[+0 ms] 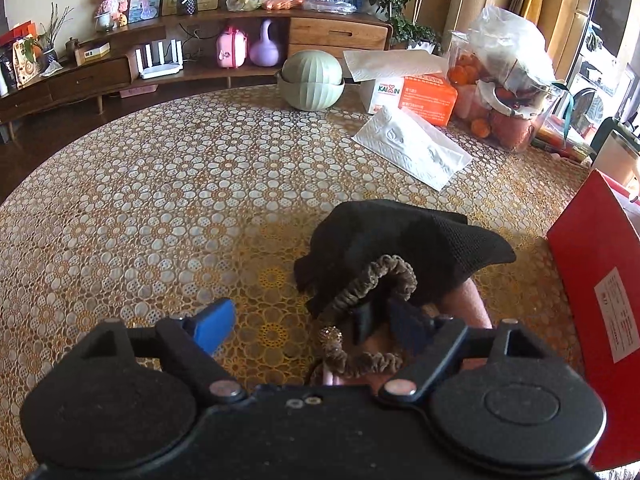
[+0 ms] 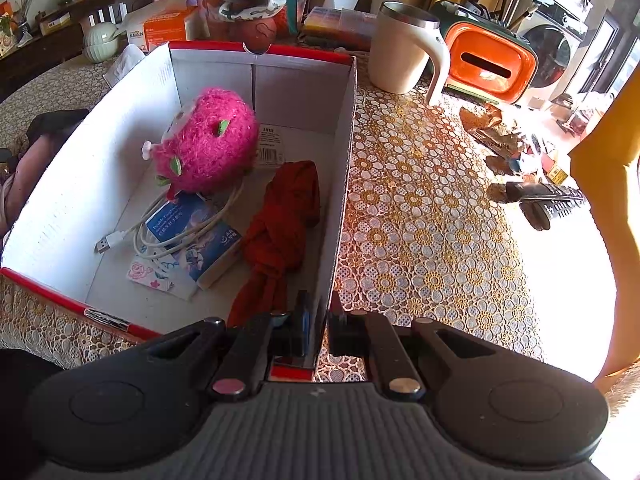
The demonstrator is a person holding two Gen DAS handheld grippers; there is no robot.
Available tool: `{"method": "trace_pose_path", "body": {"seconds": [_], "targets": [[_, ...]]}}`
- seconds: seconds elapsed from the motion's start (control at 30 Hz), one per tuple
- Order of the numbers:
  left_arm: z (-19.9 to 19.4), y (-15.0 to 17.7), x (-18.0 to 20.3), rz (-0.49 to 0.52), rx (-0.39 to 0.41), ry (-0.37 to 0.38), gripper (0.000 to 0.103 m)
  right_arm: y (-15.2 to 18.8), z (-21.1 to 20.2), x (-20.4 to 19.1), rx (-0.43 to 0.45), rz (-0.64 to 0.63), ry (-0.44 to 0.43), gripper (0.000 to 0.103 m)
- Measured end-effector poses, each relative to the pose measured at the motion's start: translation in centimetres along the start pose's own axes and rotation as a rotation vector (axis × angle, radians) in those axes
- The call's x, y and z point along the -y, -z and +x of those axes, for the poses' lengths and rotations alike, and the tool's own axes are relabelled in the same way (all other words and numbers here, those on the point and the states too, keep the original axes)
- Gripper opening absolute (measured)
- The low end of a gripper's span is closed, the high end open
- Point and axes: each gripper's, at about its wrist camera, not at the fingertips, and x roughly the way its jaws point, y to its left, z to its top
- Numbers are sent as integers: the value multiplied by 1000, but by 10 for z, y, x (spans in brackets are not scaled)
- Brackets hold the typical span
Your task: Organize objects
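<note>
Two grippers. Left gripper [image 1: 312,326] wide open around brown scrunchie [image 1: 374,280], lying on black cloth [image 1: 404,240] on table [image 1: 160,200]; soft, light, squashy, best pinched across ruffled band. Right gripper [image 2: 318,334] clamped on box [image 2: 344,184] wall.

A box [image 2: 352,92] stands on the table [image 1: 160,200]; inside lie a plush toy [image 2: 208,144], a cable [image 2: 160,232] over a booklet [image 2: 196,236], and a cloth [image 2: 280,224] to their right. A mug [image 2: 400,52] stands right of the box
</note>
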Motion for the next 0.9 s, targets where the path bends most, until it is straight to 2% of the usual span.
{"method": "trace_pose_path", "body": {"seconds": [0.3,0.4,0.47,0.53,0.9], "targets": [[16,-2,14,41,-24,16,74,0,1,2,-6,16,-11,8],[20,-2,17,46,-35,29,66,0,1,2,-6,16,-12,8],[22,-1,19,48,-40,40,54,0,1,2,-5,17,-12,8],[20,0,21,47,-34,53,46,0,1,2,-5,17,-13,8],[-8,4,26,47,23,128,17,0,1,2,-4,20,-15,8]]}}
